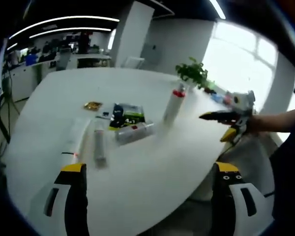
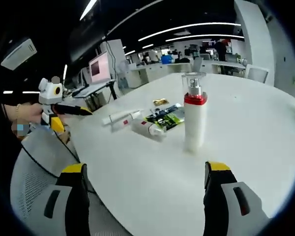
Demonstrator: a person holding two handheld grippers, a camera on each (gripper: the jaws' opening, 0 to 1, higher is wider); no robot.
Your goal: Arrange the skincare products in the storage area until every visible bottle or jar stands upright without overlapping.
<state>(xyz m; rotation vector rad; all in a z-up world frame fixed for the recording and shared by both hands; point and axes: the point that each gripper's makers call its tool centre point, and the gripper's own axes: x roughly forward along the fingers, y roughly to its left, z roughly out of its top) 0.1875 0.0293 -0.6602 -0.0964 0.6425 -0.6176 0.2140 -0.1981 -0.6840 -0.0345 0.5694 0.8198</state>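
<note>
We hold both the left gripper and right gripper with jaws wide open over the table, because one pump bottle stands near while tubes lie flat farther off.

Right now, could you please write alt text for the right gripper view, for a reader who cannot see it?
A white pump bottle with a red collar stands upright on a white table, just ahead of the open right hand-held gripper. Behind it, a white bottle and two tubes lie flat beside a green packet. The left hand-held gripper enters from the left.
</note>
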